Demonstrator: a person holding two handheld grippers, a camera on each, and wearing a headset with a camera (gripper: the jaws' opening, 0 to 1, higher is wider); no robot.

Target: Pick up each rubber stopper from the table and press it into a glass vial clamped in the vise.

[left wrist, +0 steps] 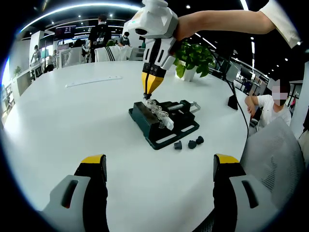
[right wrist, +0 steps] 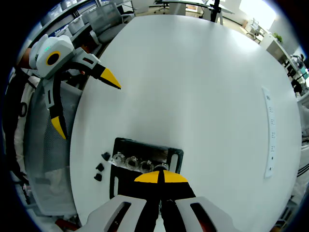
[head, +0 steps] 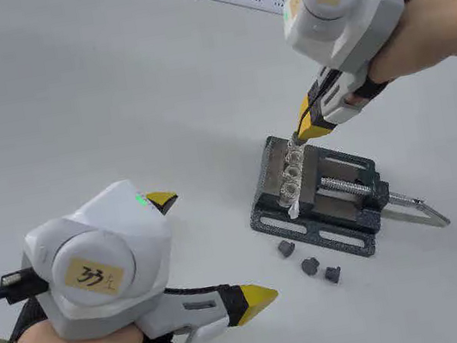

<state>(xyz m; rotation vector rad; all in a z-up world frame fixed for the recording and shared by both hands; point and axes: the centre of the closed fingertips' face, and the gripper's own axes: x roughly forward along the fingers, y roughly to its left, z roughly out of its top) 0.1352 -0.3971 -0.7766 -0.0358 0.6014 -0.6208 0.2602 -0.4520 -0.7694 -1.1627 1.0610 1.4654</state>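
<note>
Right claw (head: 302, 132) is pinched together, tip down on the end vial (head: 297, 150) in the vise (head: 351, 204); can't tell if it's got anything in it. I'd push straight down and gently, glass cracks. Three stoppers (head: 310, 266) sit on the bench (head: 72, 118) just beside the vise. Left claw (left wrist: 159, 162) is spread wide, well clear.

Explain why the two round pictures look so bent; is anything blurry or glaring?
Left gripper view: fisheye lens bows the table edge, yet the vise is sharp. Right gripper view: same bulge curves the power strip; window glare at the top. Head view: undistorted, soft even light, faint shadows beside the stoppers.
</note>
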